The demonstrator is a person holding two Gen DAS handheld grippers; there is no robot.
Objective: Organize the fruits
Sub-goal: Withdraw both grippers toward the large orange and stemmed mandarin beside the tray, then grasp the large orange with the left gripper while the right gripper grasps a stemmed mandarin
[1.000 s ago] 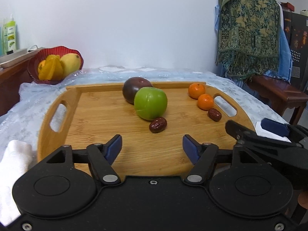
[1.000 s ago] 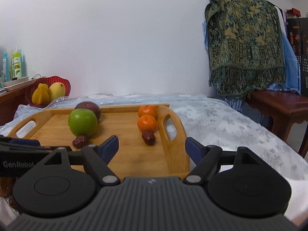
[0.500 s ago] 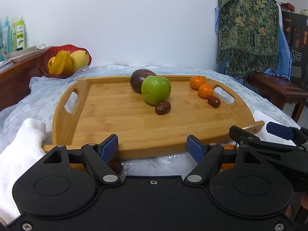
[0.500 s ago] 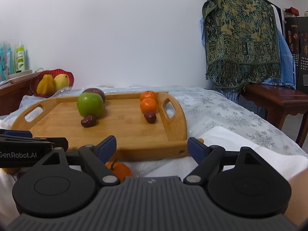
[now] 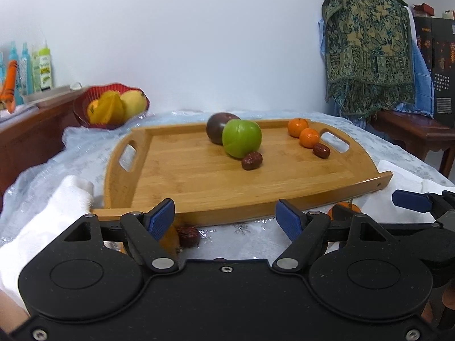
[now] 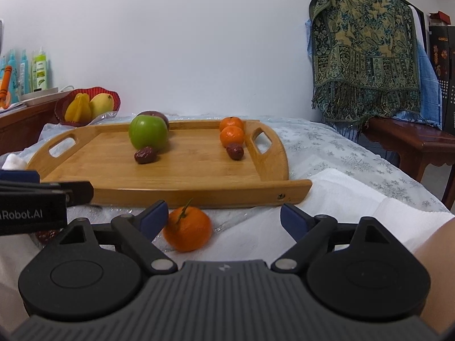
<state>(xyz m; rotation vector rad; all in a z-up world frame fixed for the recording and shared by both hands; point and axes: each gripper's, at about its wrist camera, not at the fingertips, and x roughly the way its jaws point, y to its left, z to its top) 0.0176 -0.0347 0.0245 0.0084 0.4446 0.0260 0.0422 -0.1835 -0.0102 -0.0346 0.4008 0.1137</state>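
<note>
A wooden tray (image 5: 199, 182) (image 6: 184, 176) holds a green apple (image 5: 241, 137) (image 6: 148, 135), a dark purple fruit (image 5: 216, 125) behind it, two mandarins (image 5: 309, 137) (image 6: 232, 135), and two red dates (image 5: 251, 160) (image 6: 235, 151). On the cloth before the tray lie a mandarin with a stem (image 6: 187, 231), seen small in the left wrist view (image 5: 345, 209), and a date (image 5: 188, 236). My left gripper (image 5: 226, 217) and right gripper (image 6: 224, 217) are both open and empty, in front of the tray's near edge.
A red bowl (image 5: 111, 105) (image 6: 88, 106) with yellow fruit stands at the back left by a wooden shelf with bottles (image 5: 31, 68). White towels (image 5: 51, 207) (image 6: 355, 199) lie at both sides. A chair with draped cloth (image 6: 364, 45) stands at right.
Both grippers have pulled back from over the tray to in front of it. The loose mandarin and date on the cloth have come into view.
</note>
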